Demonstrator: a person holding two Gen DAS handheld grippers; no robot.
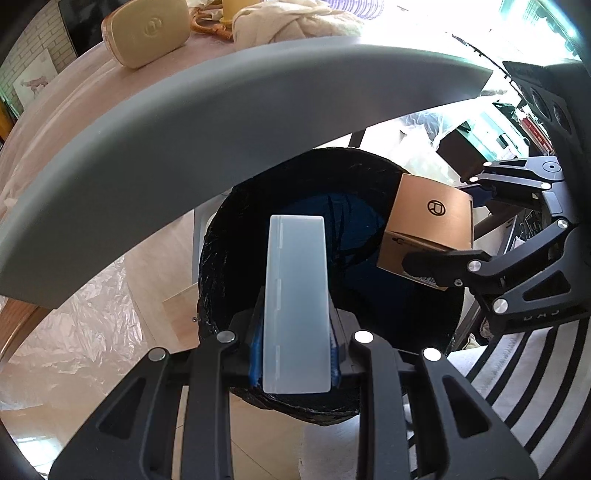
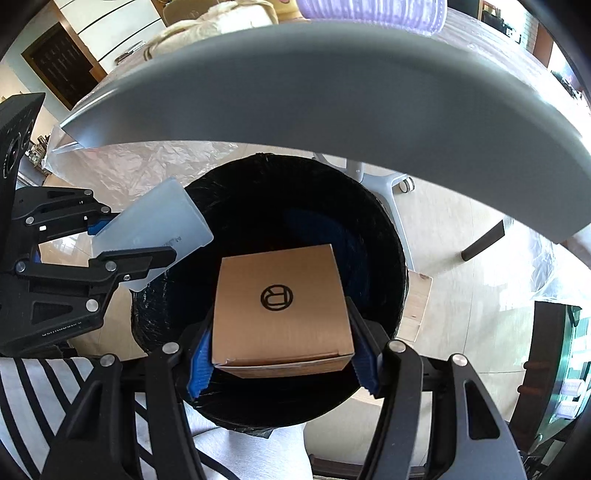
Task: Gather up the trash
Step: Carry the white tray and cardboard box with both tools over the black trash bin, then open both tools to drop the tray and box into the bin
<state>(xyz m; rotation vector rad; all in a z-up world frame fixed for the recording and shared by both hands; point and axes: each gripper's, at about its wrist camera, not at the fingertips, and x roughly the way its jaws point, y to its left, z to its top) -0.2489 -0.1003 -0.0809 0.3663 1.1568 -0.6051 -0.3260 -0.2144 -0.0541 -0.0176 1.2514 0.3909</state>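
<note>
My left gripper [image 1: 295, 343] is shut on a translucent white plastic case [image 1: 295, 306] and holds it over the open bin with the black bag liner [image 1: 221, 236]. My right gripper [image 2: 282, 350] is shut on a small tan cardboard box [image 2: 280, 306] with a round logo, also held over the bin [image 2: 384, 221]. The box shows in the left wrist view [image 1: 432, 225] at the bin's right rim, in the right gripper [image 1: 439, 236]. The plastic case shows in the right wrist view [image 2: 159, 225] at the bin's left rim, in the left gripper [image 2: 122, 236].
The grey table edge [image 1: 221, 110] arches over the bin. On the table lie a tan case [image 1: 147, 29] and a cream cloth [image 1: 288, 22]. Clear plastic sheeting [image 1: 74, 332] covers the floor on the left. A striped rug [image 1: 535, 369] lies at the right.
</note>
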